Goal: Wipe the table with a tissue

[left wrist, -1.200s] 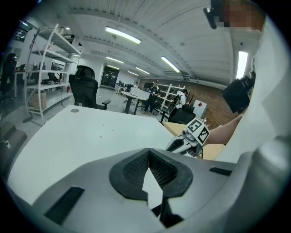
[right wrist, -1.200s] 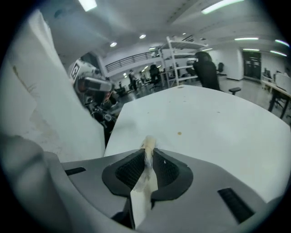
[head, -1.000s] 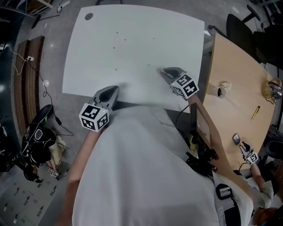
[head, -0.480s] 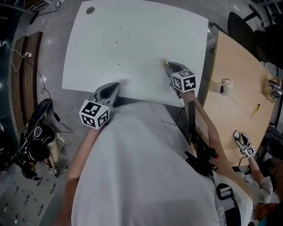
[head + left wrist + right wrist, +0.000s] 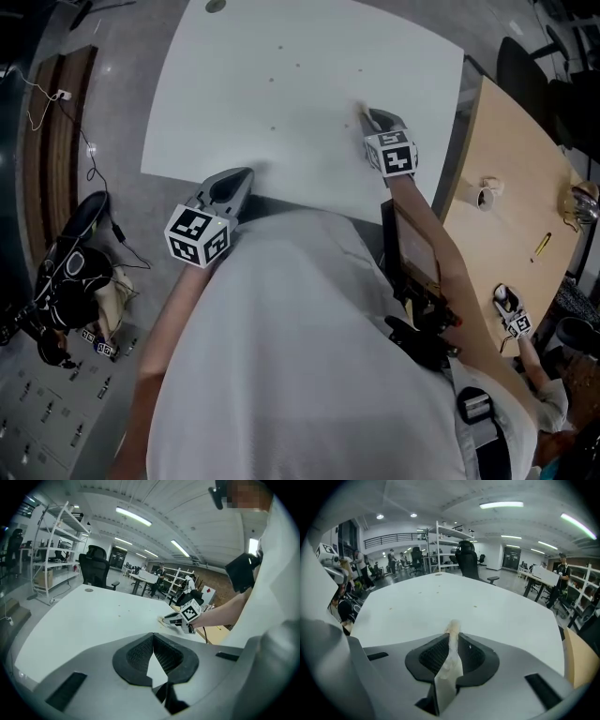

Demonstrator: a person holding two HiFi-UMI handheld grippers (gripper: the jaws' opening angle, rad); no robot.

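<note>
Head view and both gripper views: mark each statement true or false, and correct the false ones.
1. The right gripper grips a tissue. True.
2. The left gripper grips a tissue too. False: nothing is between its fingers.
3. The white table bears a few small dark specks. True.
4. The left gripper is at the white table's far edge. False: it is at the near edge, close to the person.
5. The wooden table stands left of the white one. False: in the head view it stands to its right.
</note>
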